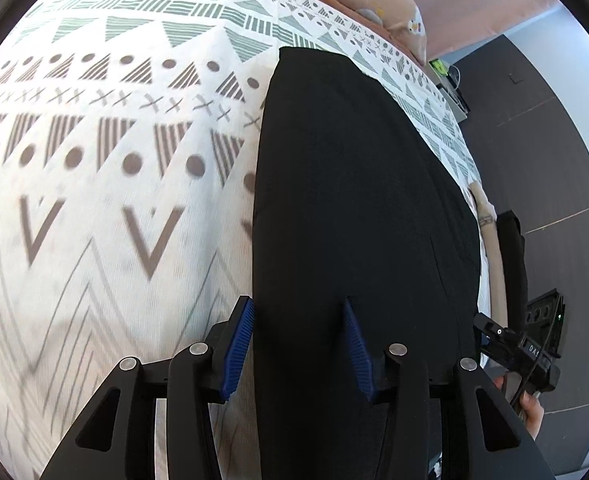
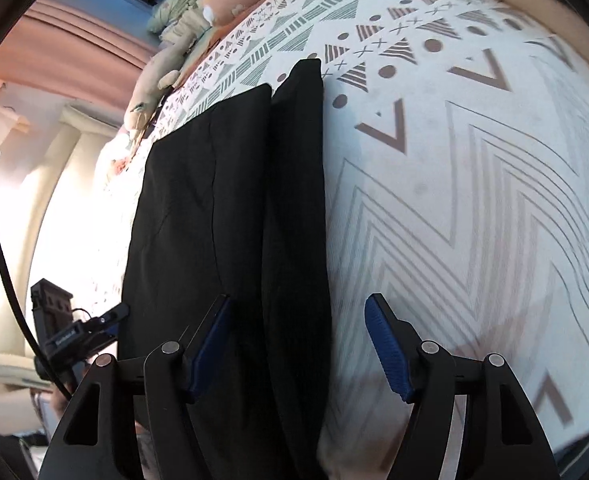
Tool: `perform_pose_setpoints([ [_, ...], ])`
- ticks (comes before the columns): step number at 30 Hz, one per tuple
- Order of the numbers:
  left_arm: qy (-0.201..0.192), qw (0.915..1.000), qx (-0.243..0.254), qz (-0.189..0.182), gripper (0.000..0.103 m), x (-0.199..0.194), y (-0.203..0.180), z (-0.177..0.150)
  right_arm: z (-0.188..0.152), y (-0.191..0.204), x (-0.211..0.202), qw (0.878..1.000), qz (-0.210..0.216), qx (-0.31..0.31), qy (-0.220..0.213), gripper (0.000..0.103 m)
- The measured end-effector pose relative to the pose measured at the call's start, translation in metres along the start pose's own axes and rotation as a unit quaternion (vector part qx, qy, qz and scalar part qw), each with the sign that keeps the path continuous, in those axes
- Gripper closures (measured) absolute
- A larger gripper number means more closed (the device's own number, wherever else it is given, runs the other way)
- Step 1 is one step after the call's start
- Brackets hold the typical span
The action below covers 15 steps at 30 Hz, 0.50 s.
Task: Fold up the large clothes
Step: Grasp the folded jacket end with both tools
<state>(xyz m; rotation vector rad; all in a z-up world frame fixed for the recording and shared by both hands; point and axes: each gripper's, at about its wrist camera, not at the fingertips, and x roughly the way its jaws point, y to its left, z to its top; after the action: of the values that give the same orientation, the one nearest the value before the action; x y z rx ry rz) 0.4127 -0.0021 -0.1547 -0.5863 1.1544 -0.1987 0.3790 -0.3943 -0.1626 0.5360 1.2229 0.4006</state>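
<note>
Gripper label [image 1: 532, 350] perhaps "DAS".

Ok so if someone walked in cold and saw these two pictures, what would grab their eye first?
The black garment, laid long and flat on the bed, its two legs side by side in the right wrist view. Under it spreads a white bedspread printed with triangles, dots and zigzags. In the foreground, the blue-padded left gripper and right gripper both stand open over the garment's near end, holding nothing.
</note>
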Motion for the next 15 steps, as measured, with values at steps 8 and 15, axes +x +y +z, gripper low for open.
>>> perform_pose_setpoints([
  [8,-0.028,0.9991,0.017,0.028,0.055,0.015,-0.011,0.030,0.038,0.001,0.028,0.999,0.029,0.000,0.025,0.035],
  [15,-0.027,0.9984,0.015,0.047,0.055,0.026,-0.016,0.052,0.062,0.003,0.054,0.996,0.071,0.008,0.052,0.034],
])
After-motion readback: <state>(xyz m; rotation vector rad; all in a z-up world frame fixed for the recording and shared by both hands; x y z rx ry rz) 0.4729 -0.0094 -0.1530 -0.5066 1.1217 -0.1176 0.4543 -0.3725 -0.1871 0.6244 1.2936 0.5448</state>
